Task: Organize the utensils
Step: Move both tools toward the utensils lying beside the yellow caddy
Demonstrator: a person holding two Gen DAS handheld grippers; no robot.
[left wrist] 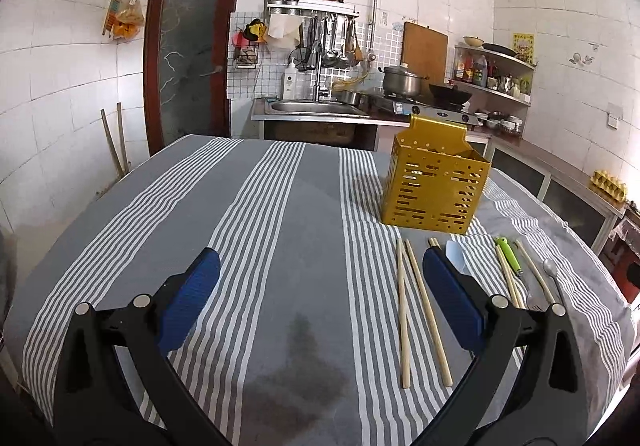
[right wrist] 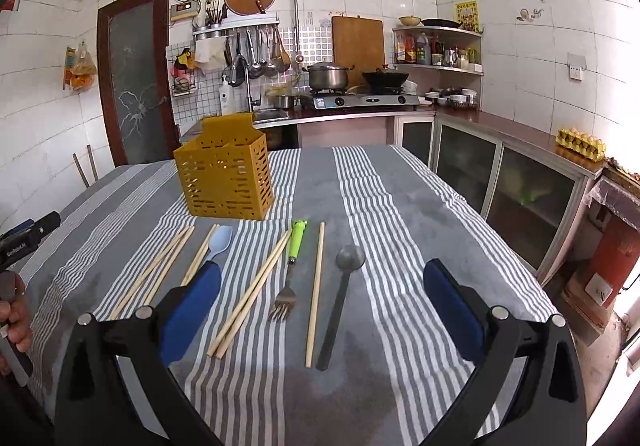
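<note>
Tiled kitchen, striped cloth [right wrist: 360, 206]: both grippers, L [left wrist: 320, 278] & R [right wrist: 322, 286], wide open w/ nothing held, caddy [right wrist: 226, 182] beyond left jaw of R, chopsticks [right wrist: 252, 294], fork [right wrist: 290, 270], spoon [right wrist: 340, 298] flat btwn R jaws; risk: thin sticks rolling or slipping in pinch.

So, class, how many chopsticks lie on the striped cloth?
6: a pair far left, one beside the blue spoon, a pair left of the fork, and one between fork and dark spoon. None seem hidden.
</note>
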